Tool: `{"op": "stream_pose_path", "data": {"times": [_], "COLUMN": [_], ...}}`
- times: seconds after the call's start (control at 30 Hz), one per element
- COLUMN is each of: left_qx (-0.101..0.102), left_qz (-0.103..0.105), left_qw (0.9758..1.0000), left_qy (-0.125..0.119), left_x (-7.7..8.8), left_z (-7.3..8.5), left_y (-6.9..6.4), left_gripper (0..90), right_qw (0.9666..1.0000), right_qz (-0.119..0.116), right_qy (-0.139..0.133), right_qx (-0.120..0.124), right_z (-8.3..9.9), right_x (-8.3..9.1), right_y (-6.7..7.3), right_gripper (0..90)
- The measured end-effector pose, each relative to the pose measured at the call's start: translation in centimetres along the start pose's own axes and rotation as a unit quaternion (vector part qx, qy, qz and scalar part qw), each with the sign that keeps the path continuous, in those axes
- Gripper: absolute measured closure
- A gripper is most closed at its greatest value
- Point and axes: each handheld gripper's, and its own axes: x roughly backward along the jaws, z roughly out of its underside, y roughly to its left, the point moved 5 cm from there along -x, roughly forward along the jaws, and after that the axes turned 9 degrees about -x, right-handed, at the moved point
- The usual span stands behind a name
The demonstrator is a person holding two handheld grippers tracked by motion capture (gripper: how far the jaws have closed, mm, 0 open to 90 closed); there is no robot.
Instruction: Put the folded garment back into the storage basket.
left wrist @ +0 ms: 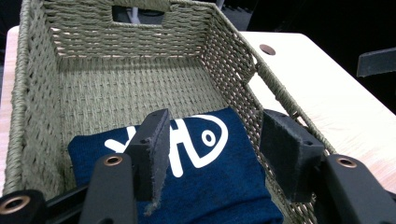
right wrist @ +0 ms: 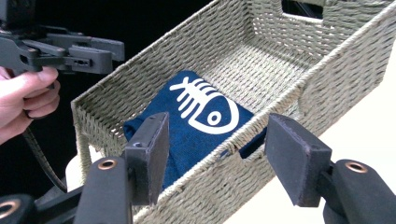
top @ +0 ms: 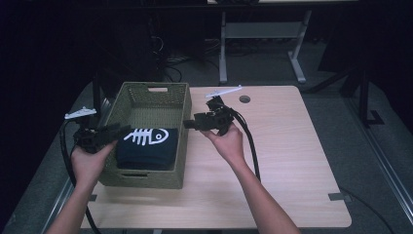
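Jaws: both pairs stand about half open and we hold nothing in them; no pad presses on anything.
Table [top: 282, 161]: we work at a light wooden top; the basket sits on its left part, and the right part is bare.
Basket [top: 146, 97]: woven, olive green, oblong, its long axis running away from us, with a handle slot in the near and far walls.
Folded cloth [top: 146, 146]: dark blue with a white fish-skeleton print, it lies flat on the basket floor in the near half; the far half shows bare weave.
Left gripper [top: 116, 131]: we hold it over the left rim, pointing right; in the left gripper view [left wrist: 212, 154] the cloth [left wrist: 219, 186] lies just below and ahead of the jaws.
Right gripper [top: 188, 124]: we hold it just outside the right wall, pointing left; in the right gripper view [right wrist: 217, 156] the basket wall [right wrist: 224, 172] stands between the jaws and the cloth [right wrist: 196, 121].
Relation for the next move: we judge the left gripper nearer, since it is already inside the rim, while the right one must first rise over the wall.
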Motion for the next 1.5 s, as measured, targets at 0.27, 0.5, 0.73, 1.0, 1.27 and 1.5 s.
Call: {"op": "stream_pose_path", "data": {"times": [0.27,0.5,0.73,1.0,1.27,1.5], "left_qx": [-0.008,-0.022,-0.039,-0.057,-0.075,-0.093], "left_qz": [0.005,0.012,0.024,0.035,0.049,0.065], "left_qw": [1.0,0.9997,0.9988,0.9975,0.9958,0.9934], "left_qy": [0.001,-0.008,-0.016,-0.02,-0.022,-0.021], "left_x": [-0.4,-0.5,-0.9,-1.6,-2.5,-3.8], "left_z": [-0.4,-1.0,-1.8,-2.7,-3.6,-4.0], "left_y": [-0.9,-2.1,-4.0,-6.2,-8.2,-10.8], "left_gripper": [38.4,38.9,36.2,34.4,31.0,28.2], "right_qw": [0.9999,0.9998,0.9994,0.9989,0.9983,0.9976], "right_qz": [0.003,0.008,0.02,0.026,0.03,0.037], "right_qy": [-0.012,-0.02,-0.028,-0.036,-0.045,-0.053], "right_qx": [-0.009,-0.004,-0.003,-0.014,-0.02,-0.024], "right_z": [0.2,0.4,0.8,1.5,2.0,2.6], "right_x": [1.7,2.9,5.1,7.6,9.7,11.3], "right_y": [-0.6,-1.2,-2.0,-3.0,-3.8,-4.7], "right_gripper": [37.9,35.6,32.7,30.6,28.9,27.9]}}
